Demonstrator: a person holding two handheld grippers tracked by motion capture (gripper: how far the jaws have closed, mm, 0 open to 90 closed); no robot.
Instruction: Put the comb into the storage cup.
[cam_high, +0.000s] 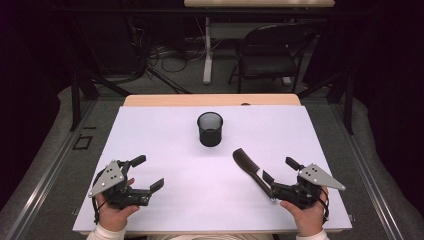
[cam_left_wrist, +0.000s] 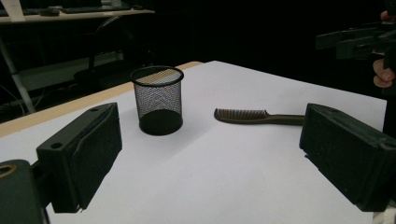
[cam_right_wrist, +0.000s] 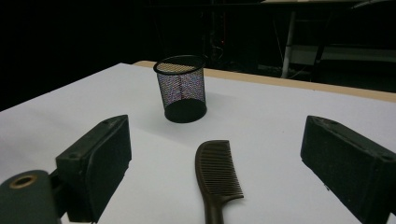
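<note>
We judged the comb (cam_right_wrist: 215, 179) light, stiff and flat on the counter (cam_high: 165, 210); grasp its handle. The right hand-held gripper (cam_high: 280, 176) stood released (straddling it).

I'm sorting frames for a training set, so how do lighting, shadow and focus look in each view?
High view: the white table is evenly lit without glare, its surroundings dark; the mesh cup and comb are sharp. Left gripper view: soft shadow under the cup, black backdrop, near tool pads slightly soft. Right gripper view: comb teeth crisp, dim background.
</note>
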